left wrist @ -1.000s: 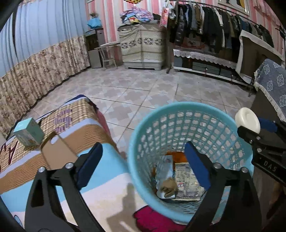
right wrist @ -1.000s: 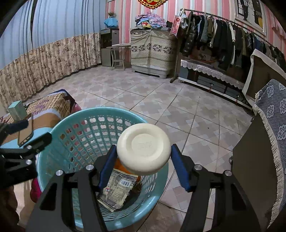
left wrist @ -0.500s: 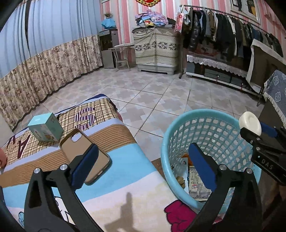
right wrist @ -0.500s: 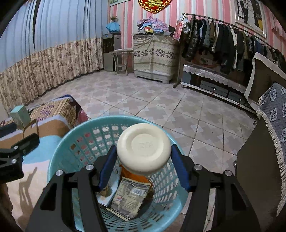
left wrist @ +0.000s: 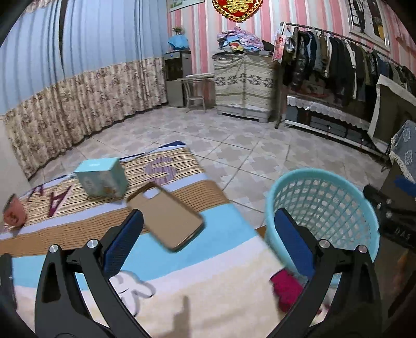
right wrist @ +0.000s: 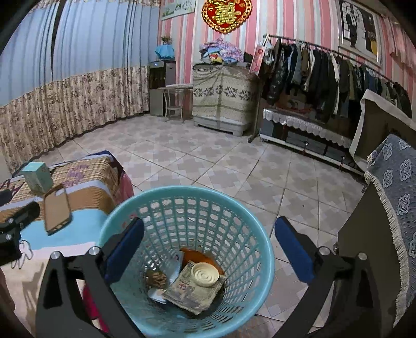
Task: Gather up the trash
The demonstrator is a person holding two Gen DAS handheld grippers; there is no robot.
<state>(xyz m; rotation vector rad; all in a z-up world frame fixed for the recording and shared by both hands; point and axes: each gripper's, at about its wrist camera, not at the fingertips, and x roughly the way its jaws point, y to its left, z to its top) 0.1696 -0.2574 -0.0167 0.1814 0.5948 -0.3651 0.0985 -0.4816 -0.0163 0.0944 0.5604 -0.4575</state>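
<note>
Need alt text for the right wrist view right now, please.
The open right gripper hovers above a teal basket holding a round white lid, paper packaging and other scraps. Left, a phone case and small teal box lie on a bed.

basket (right wrist: 260, 244): turquoise lattice
lid (right wrist: 205, 274): cream, ridged rings
case (left wrist: 166, 217): tan
box (left wrist: 100, 176): pale teal
blanket (left wrist: 218, 262): blue, brown, cream bands
walls (right wrist: 291, 23): pink and white stripes
pads (right wrist: 291, 249): blue

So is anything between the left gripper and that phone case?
Nothing visible. The left gripper is open, and the phone case lies flat on the blanket just ahead, partly between its fingers. The teal box sits behind it.
</note>
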